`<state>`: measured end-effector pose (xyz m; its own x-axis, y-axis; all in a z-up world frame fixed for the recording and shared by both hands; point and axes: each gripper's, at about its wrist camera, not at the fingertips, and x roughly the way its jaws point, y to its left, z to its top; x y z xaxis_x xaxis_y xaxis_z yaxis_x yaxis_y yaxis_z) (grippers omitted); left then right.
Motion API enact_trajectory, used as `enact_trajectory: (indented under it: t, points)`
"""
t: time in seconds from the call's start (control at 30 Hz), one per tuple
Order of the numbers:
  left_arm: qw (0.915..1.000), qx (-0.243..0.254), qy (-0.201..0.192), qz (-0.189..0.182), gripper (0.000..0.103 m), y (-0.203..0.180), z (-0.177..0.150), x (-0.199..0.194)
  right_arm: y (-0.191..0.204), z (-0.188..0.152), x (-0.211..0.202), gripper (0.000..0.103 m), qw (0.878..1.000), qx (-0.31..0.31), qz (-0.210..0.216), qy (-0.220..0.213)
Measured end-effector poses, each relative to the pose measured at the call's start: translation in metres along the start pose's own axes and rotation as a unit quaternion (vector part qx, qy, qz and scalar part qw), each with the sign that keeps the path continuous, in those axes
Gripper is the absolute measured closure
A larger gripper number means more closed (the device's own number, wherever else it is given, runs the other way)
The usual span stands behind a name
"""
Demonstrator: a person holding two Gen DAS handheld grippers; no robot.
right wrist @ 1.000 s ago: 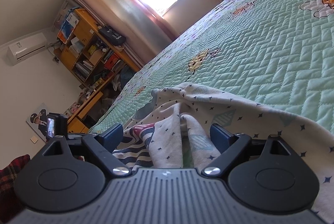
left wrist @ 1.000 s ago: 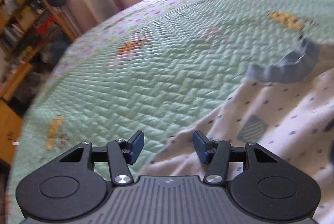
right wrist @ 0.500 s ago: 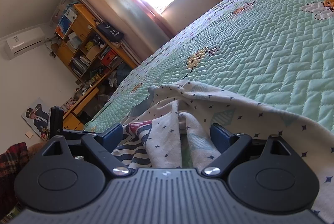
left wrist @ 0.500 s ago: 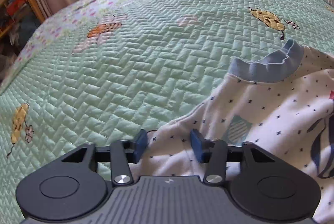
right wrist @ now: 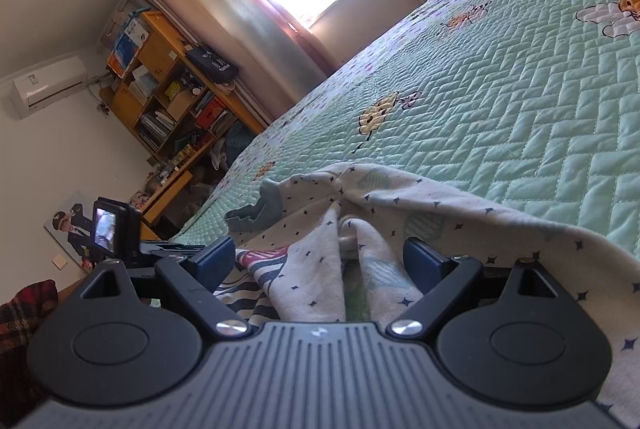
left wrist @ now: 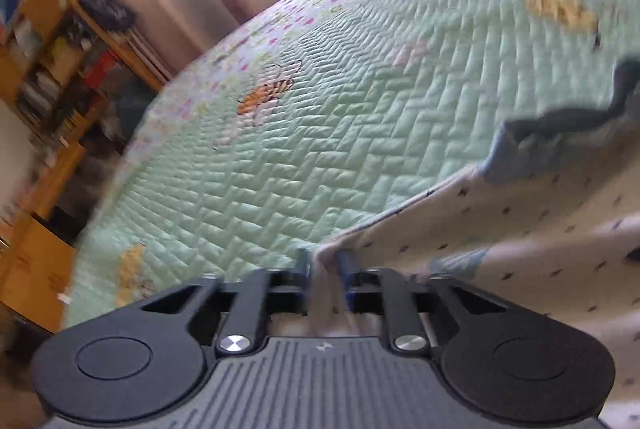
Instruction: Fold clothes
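The garment (right wrist: 376, 213), a white top with small dark stars and a blue-grey collar (right wrist: 256, 213), lay rumpled on the green quilted bed (right wrist: 500, 101), in the lower middle of the right wrist view and the lower right of the left wrist view. No tidy fold showed anywhere; by my reading the folding had barely begun. The left tongs (left wrist: 325, 265) had a pinch of the garment's edge between their pads while the jaws were opening, so that hold looked loose. The right tongs (right wrist: 316, 261) stood wide apart, bunched cloth lying between them ungripped. Flattening and every fold remained.
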<state>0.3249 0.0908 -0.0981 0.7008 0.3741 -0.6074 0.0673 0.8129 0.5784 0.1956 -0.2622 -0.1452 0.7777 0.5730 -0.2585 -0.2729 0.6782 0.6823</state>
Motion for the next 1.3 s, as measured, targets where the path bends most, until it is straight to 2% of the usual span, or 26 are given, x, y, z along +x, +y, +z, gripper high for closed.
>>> enact_trajectory:
  t: [0.07,0.13,0.2,0.23,0.27,0.3,0.37,0.43,0.53,0.6,0.67,0.7,0.73,0.77,0.83,0.9,0.93,1.03,1.07,1.13,1.2,1.3]
  points:
    - [0.9996,-0.024,-0.011,0.013,0.035,0.001,0.001,-0.006,0.001,0.0,0.0,0.012,1.0,0.0,0.0,0.001]
    - [0.9974,-0.061,-0.026,0.028,0.025,0.006,0.001,-0.018,0.001,0.001,0.001,0.012,1.0,0.0,0.0,0.002]
    - [0.9906,-0.101,-0.051,0.077,0.022,0.011,-0.001,-0.041,0.002,0.001,0.001,0.012,1.0,-0.001,0.0,0.002]
    - [0.9859,-0.124,-0.062,0.093,0.016,0.013,-0.003,-0.054,0.003,0.002,0.001,0.012,1.0,-0.001,0.0,0.002]
    - [0.9826,-0.152,-0.07,0.081,0.011,0.015,-0.006,-0.07,0.003,0.002,0.002,0.012,1.0,-0.001,0.0,0.003]
    - [0.9786,-0.18,-0.079,0.062,0.01,0.016,-0.01,-0.087,0.003,0.002,0.001,0.012,1.0,-0.001,0.001,0.001]
    - [0.9687,-0.228,-0.096,-0.012,0.009,0.013,-0.024,-0.123,0.004,0.003,-0.002,0.012,1.0,-0.001,0.005,-0.006]
    - [0.9543,-0.266,-0.101,-0.091,0.007,0.0,-0.039,-0.159,0.01,0.005,-0.009,0.012,1.0,-0.011,0.012,-0.019]
    - [0.9302,-0.292,-0.089,-0.203,0.005,-0.029,-0.063,-0.195,0.019,0.016,-0.033,0.012,0.998,-0.034,0.033,-0.05]
    - [0.9218,-0.29,-0.082,-0.244,0.005,-0.053,-0.073,-0.212,0.018,0.027,-0.056,0.012,0.995,-0.058,0.013,-0.075]
    - [0.9207,-0.285,-0.075,-0.256,0.005,-0.075,-0.078,-0.227,0.018,0.039,-0.078,0.012,0.992,-0.083,-0.007,-0.099]
    - [0.9209,-0.283,-0.071,-0.258,0.005,-0.084,-0.08,-0.234,0.015,0.046,-0.085,0.012,0.991,-0.09,-0.028,-0.095]
    - [0.9206,-0.284,-0.073,-0.258,0.005,-0.092,-0.083,-0.24,0.017,0.047,-0.089,0.017,0.989,-0.111,-0.048,-0.089]
    - [0.9211,-0.282,-0.077,-0.257,0.005,-0.097,-0.084,-0.242,0.018,0.049,-0.093,0.025,0.986,-0.131,-0.067,-0.083]
    - [0.925,-0.278,-0.078,-0.247,0.004,-0.105,-0.086,-0.244,0.02,0.052,-0.1,0.033,0.977,-0.172,-0.107,-0.071]
    - [0.9305,-0.282,-0.054,-0.227,0.004,-0.109,-0.091,-0.245,0.024,0.048,-0.097,0.037,0.968,-0.21,-0.124,-0.052]
    - [0.9286,-0.29,-0.041,-0.228,0.004,-0.107,-0.095,-0.244,0.023,0.045,-0.091,0.037,0.965,-0.222,-0.135,-0.041]
    - [0.9095,-0.32,-0.015,-0.265,0.003,-0.097,-0.108,-0.241,0.021,0.034,-0.073,0.037,0.953,-0.252,-0.167,-0.008]
    - [0.9066,-0.322,-0.015,-0.272,0.001,-0.096,-0.112,-0.242,0.021,0.03,-0.066,0.037,0.95,-0.259,-0.175,0.003]
    - [0.9048,-0.321,-0.019,-0.279,0.001,-0.093,-0.12,-0.244,0.021,0.021,-0.056,0.037,0.945,-0.27,-0.182,0.023]
    - [0.9067,-0.315,-0.018,-0.279,0.001,-0.088,-0.121,-0.244,0.023,0.018,-0.049,0.037,0.942,-0.276,-0.189,0.027]
    - [0.904,-0.318,-0.022,-0.285,0.001,-0.079,-0.121,-0.242,0.025,0.012,-0.047,0.038,0.939,-0.278,-0.201,0.029]
